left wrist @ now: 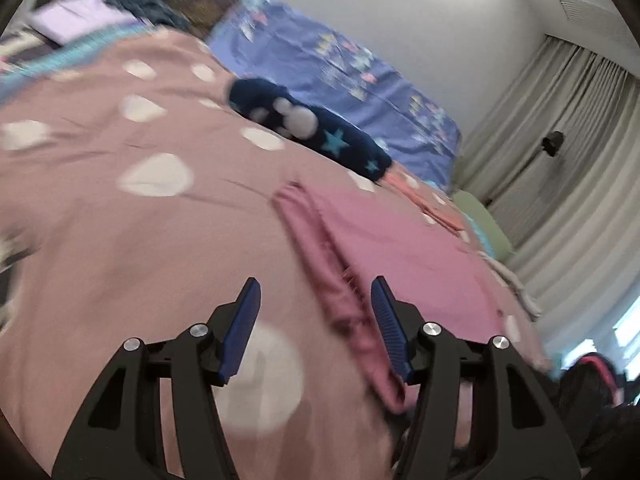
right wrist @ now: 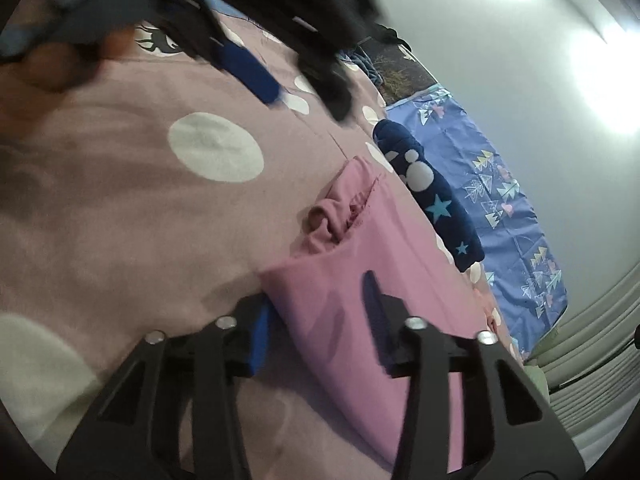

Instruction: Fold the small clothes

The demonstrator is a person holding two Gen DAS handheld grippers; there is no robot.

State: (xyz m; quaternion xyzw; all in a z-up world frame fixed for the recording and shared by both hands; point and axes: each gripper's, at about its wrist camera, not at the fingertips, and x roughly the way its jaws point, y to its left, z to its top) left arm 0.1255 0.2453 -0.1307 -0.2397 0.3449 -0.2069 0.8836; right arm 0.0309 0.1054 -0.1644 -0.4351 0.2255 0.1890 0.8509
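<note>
Pink cotton garment (right wrist: 372, 280), small and partly doubled over, lies on the mauve bedspread with white dots (left wrist: 120, 200), directly ahead of both tools. The right gripper (right wrist: 320, 312) straddles its near corner, one blue pad beneath the cloth's edge and one above; whether the pads pinch it I cannot tell. The left gripper (left wrist: 316, 320) hovers released, jaws apart, the gathered waistband (left wrist: 324, 264) running up between its fingers, untouched. Beyond the garment rests a navy star-printed piece (right wrist: 432, 196), rolled up, seemingly finished. My judgement: this fold is mid-way, further folds remain.
</note>
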